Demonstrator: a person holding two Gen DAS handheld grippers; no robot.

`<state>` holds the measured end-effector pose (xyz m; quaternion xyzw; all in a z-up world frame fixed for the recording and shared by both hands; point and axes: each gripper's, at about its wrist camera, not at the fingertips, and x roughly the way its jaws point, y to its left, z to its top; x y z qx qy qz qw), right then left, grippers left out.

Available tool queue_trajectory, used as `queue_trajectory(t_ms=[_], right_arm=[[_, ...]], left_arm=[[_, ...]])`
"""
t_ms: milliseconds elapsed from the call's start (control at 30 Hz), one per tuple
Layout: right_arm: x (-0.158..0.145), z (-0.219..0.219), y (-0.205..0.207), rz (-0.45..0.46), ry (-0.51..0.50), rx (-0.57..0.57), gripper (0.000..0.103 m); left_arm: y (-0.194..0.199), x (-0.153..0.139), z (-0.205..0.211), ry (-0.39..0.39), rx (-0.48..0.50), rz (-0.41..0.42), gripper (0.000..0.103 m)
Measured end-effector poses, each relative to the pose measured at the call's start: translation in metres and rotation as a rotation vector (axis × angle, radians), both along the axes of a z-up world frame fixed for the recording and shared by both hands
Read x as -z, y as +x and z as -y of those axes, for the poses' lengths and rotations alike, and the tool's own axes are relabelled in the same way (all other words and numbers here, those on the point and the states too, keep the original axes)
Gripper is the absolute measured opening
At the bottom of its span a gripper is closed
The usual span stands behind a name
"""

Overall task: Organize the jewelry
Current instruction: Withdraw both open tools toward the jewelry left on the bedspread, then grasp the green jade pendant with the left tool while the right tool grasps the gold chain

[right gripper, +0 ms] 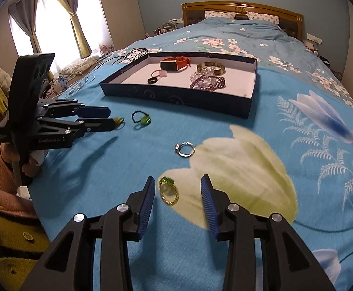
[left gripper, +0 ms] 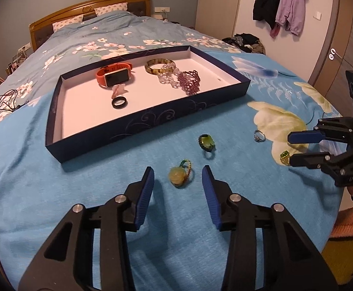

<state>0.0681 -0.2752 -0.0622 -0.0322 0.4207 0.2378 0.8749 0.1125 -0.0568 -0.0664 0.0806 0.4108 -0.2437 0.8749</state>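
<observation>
Here, the left wrist view alone takes in the wardrobe side of the room, with two jackets hanging on the wall. The left gripper is released, its blue pads spread with nothing pressed between them; a pale yellow bead ring with a green-and-purple cord loop lies on the blue blanket right in the gap, touching neither pad. Just beyond sits a dark ring with a green stone, and further right a silver ring. The navy tray behind holds an orange watch, a black ring and bracelets.

Only the right wrist view shows the curtained window and the person's hand in a pink sleeve gripping the other tool. The right gripper is likewise released, pads apart; a gold ring with green stones lies between them on the blanket, closer to the left pad, not clamped. The silver ring rests a little ahead, on the edge of a pale printed flower
</observation>
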Motion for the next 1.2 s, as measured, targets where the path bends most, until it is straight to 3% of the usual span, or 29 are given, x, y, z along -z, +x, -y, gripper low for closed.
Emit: queue_trajectory(t_ms=[400, 533, 700, 1200], right_arm=[[0.005, -0.015, -0.005, 0.037, -0.051, -0.008, 0.036], [0.005, -0.018, -0.006, 0.051, -0.069, -0.005, 0.027], [0.005, -0.016, -0.005, 0.056, -0.069, 0.001, 0.013], [-0.004, -0.014, 0.0, 0.068, -0.011, 0.01, 0.009]], left_arm=[[0.005, 0.006, 0.001, 0.01, -0.023, -0.031, 0.025], [0.006, 0.005, -0.001, 0.007, -0.035, -0.032, 0.018], [0.004, 0.005, 0.001, 0.013, -0.039, -0.024, 0.018], [0.0, 0.001, -0.004, -0.023, -0.058, -0.018, 0.018]])
